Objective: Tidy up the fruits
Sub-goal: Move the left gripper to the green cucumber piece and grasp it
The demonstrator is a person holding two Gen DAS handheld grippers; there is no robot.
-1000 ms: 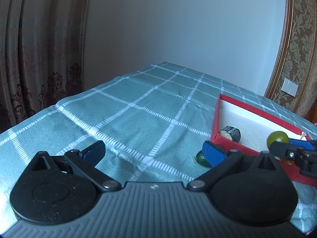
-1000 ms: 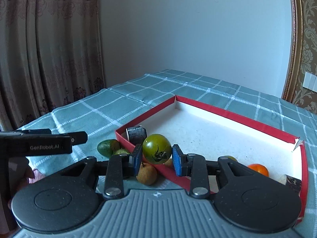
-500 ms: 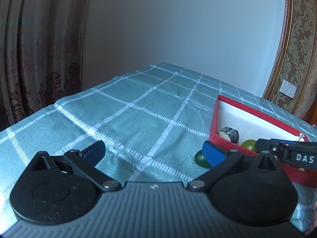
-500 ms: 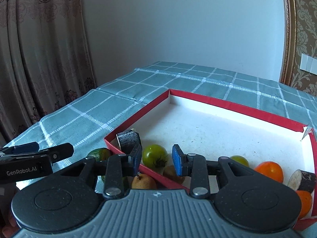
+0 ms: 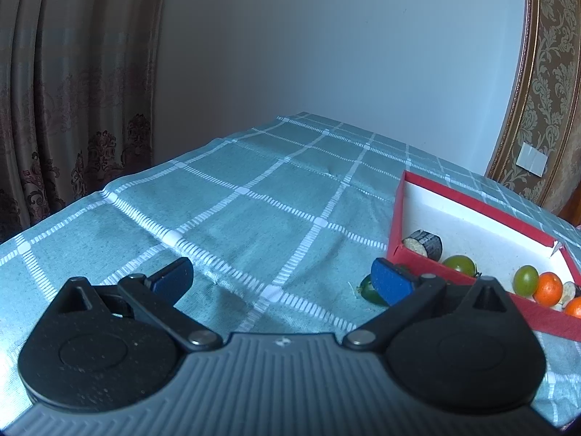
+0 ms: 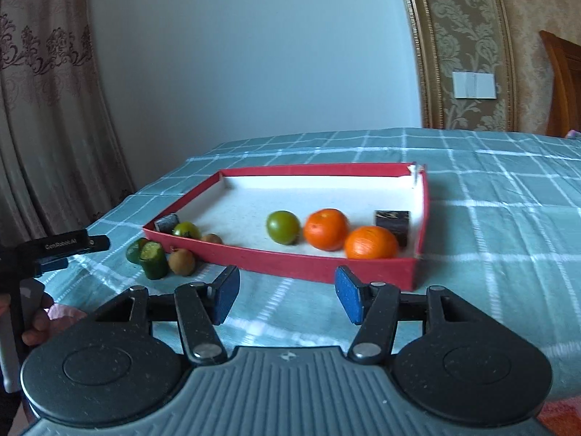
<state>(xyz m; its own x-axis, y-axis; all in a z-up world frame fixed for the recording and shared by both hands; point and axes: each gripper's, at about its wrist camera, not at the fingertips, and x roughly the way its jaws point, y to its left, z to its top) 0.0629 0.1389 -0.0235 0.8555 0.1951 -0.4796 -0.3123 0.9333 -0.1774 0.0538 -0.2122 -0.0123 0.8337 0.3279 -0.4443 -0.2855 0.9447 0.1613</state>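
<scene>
A red box (image 6: 301, 265) with a white floor holds two oranges (image 6: 325, 229), a green fruit (image 6: 283, 227), a green tomato (image 6: 186, 230) and dark cut pieces (image 6: 393, 221). The box also shows in the left wrist view (image 5: 475, 203). Outside its left corner lie a green cut piece (image 6: 153, 259), a brown kiwi (image 6: 181, 261) and another green fruit (image 6: 136, 250). My right gripper (image 6: 287, 299) is open and empty, in front of the box's near wall. My left gripper (image 5: 279, 279) is open and empty over the cloth, left of the box.
A teal checked tablecloth (image 5: 254, 196) covers the table. Curtains (image 5: 54, 91) hang at the left, a plain wall behind. The left gripper's body (image 6: 61, 247) and the holding hand show at the left edge of the right wrist view.
My right gripper let go of the green tomato, which now lies in the box's left corner. It opened wide and pulled back out of the box. The left gripper barely moved.
</scene>
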